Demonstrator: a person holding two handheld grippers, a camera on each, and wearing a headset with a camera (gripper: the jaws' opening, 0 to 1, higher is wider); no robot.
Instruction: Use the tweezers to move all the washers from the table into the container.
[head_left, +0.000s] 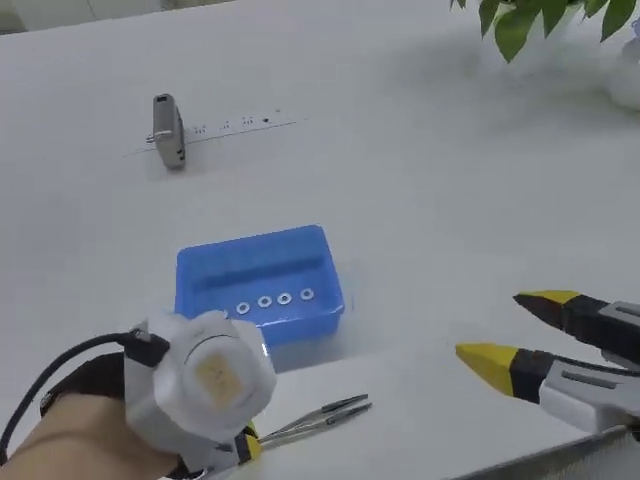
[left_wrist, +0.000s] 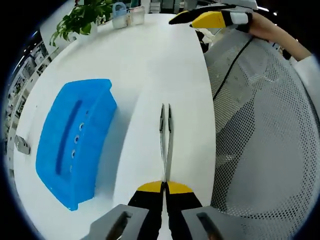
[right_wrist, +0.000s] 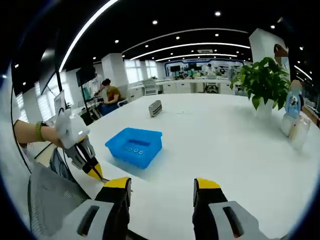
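In the left gripper view, the left gripper (left_wrist: 164, 186) is rising from the bottom of the frame with its jaws pressed together, clamping the rear end of the tweezers (left_wrist: 165, 135). The tweezers are pointing up the frame over the white table (left_wrist: 150, 65), and their two thin tips are standing slightly apart with nothing between them. In the head view the same gripper (head_left: 245, 440) is sitting at the lower left, and the tweezers (head_left: 315, 418) are reaching right along the table's near edge.

At the lower right of the head view, the right gripper (head_left: 515, 328) is hovering over the table with its yellow-tipped jaws spread wide, holding nothing.

Just beyond the tweezers, at the centre of the head view, the blue container (head_left: 250, 245) is resting on the table. Four washers (head_left: 274, 300) are lying in a row inside it, along its near wall.

Farther back, at the upper left, a small grey device (head_left: 168, 130) is lying on the table. A plant (head_left: 540, 15) is leaning in at the upper right corner.
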